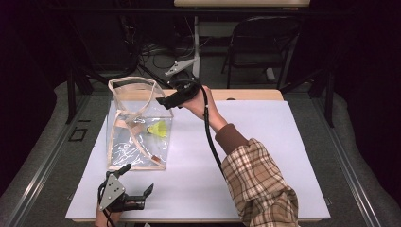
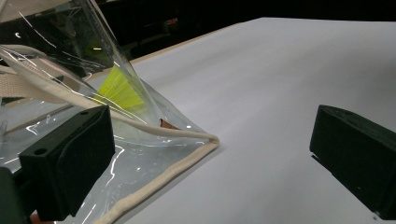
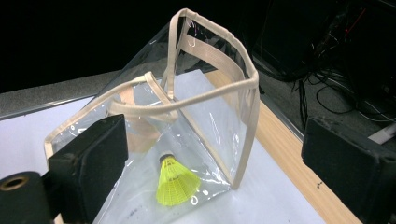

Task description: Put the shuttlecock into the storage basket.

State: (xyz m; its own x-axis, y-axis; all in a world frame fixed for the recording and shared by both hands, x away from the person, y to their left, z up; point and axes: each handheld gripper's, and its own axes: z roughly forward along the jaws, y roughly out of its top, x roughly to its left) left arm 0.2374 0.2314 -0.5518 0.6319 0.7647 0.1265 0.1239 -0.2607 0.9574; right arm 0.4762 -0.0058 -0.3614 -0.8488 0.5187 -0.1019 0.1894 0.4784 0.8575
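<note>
A clear bag (image 1: 137, 125) with beige trim stands open on the table; a yellow shuttlecock (image 1: 158, 129) lies inside it, on the bottom

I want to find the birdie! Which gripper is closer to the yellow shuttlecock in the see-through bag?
Right. The right gripper hovers open by the bag's top, above the shuttlecock; the left gripper sits farther, at its near corner.

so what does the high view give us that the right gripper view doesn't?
High view: both grippers at once, the right gripper open by the bag's top rim, the left gripper open near its front corner, plus a plaid sleeve and a chair. Right gripper view: the bag's open mouth close up and the shuttlecock's dark cork end. Both: clear bag, yellow shuttlecock inside, white table.
</note>
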